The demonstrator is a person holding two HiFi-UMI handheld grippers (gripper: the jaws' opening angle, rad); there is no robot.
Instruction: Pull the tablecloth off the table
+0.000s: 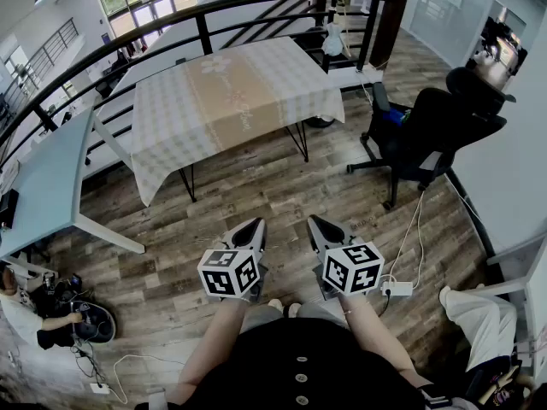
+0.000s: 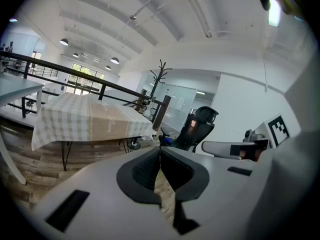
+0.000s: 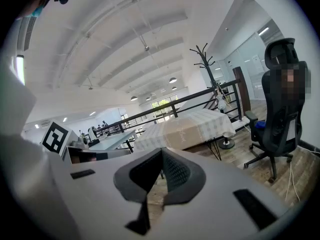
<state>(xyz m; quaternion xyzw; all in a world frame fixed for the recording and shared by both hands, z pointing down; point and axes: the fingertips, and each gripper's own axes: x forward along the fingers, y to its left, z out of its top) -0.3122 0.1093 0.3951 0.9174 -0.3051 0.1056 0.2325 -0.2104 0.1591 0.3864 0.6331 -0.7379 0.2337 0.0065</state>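
Our left claw (image 1: 255, 225) and right claw (image 1: 313, 221) are pinched together, empty. Uneven pulling could snag the checked beige tablecloth (image 1: 224, 94) at twelve o'clock.

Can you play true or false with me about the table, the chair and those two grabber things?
1. The checked tablecloth lies spread over the table. True.
2. The left gripper is pinching the tablecloth. False: it is shut on nothing, out over the wooden floor, well short of the table.
3. A black office chair stands to the right of the table. True.
4. The right gripper has its jaws wide open. False: they are pressed together, with nothing between them.
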